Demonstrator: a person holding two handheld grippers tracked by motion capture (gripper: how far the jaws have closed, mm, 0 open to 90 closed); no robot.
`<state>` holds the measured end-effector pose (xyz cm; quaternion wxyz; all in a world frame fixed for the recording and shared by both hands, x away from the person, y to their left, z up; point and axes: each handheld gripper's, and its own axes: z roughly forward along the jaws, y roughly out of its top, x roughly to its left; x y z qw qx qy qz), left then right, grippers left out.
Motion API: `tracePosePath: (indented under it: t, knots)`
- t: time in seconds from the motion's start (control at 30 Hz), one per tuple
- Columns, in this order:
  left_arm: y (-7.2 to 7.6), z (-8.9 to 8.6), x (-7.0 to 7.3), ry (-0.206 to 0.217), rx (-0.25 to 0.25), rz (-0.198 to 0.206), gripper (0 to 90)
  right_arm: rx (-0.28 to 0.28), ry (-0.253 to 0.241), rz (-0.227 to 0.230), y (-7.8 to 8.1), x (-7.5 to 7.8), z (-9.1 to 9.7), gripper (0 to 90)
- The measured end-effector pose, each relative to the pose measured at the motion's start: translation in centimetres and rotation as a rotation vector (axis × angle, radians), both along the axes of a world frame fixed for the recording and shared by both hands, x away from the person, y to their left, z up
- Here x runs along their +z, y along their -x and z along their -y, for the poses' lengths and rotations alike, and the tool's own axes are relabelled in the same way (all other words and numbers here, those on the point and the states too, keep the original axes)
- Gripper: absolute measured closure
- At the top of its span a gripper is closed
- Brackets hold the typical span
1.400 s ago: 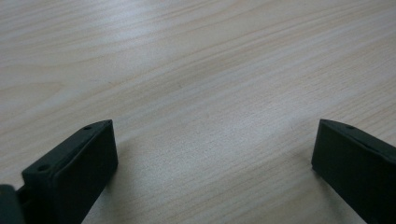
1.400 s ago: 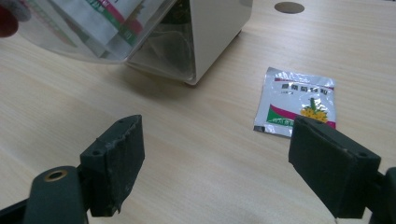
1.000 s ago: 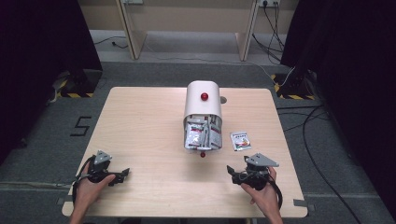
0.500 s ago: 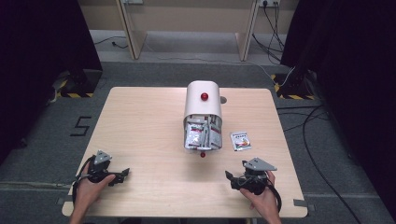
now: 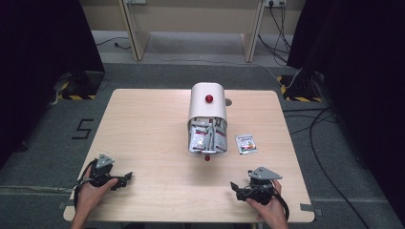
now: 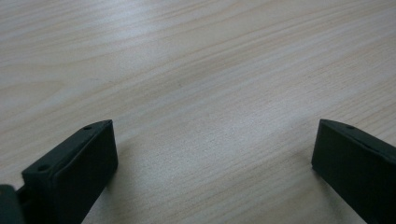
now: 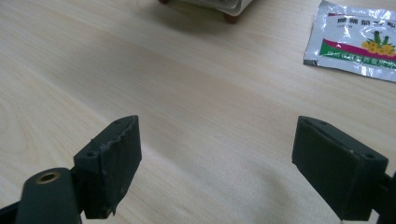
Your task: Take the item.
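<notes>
both grippers rest low on the wooden table (image 5: 143, 124) near the person's edge, and neither has anything in it. the left gripper (image 5: 125, 178) sits at about 7 o'clock on the tabletop, its jaws spread wide with bare wood grain between them in the left gripper view. the right gripper (image 5: 235, 187) sits at about 5 o'clock, jaws just as wide apart and empty.

the work here looks to be about the white bin (image 5: 207, 106) at the centre of the table, a rounded container with a red knob (image 5: 208, 98) on top, its open side facing the person and stuffed with sachets (image 5: 206, 138). one loose packet (image 5: 246, 143) lies flat on the wood just beside the bin, at its 4 o'clock side, apart from it and from both grippers. in the right gripper view that packet (image 7: 357, 43) lies up at 1 o'clock from the jaws, silver-edged with green and red print, well ahead of them.

judging by this, the step in hand is the start of a reach: nothing is grasped yet. the right gripper is the nearer one to the loose packet, so the next move likely calls for carrying it forward toward 12 o'clock, lowering the jaws flat to the table, and pinching the thin foil by an edge, since it lies flush and gives little to bite on.
</notes>
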<state>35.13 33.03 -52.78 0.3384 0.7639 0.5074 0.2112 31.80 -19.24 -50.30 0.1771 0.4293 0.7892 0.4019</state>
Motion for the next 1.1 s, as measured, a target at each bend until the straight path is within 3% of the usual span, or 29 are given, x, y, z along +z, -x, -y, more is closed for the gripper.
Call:
tracePosePath:
  t: [0.47, 1.1]
  knots:
    - [0.0, 0.0, 0.0, 0.0, 0.0, 0.0, 0.0, -0.016, 0.007, -0.026, 1.5, -1.0, 0.1, 17.5]
    - [0.0, 0.0, 0.0, 0.001, 0.003, 0.001, 0.0, -0.041, 0.036, 0.014, 2.9, -1.5, 0.4, 18.0]
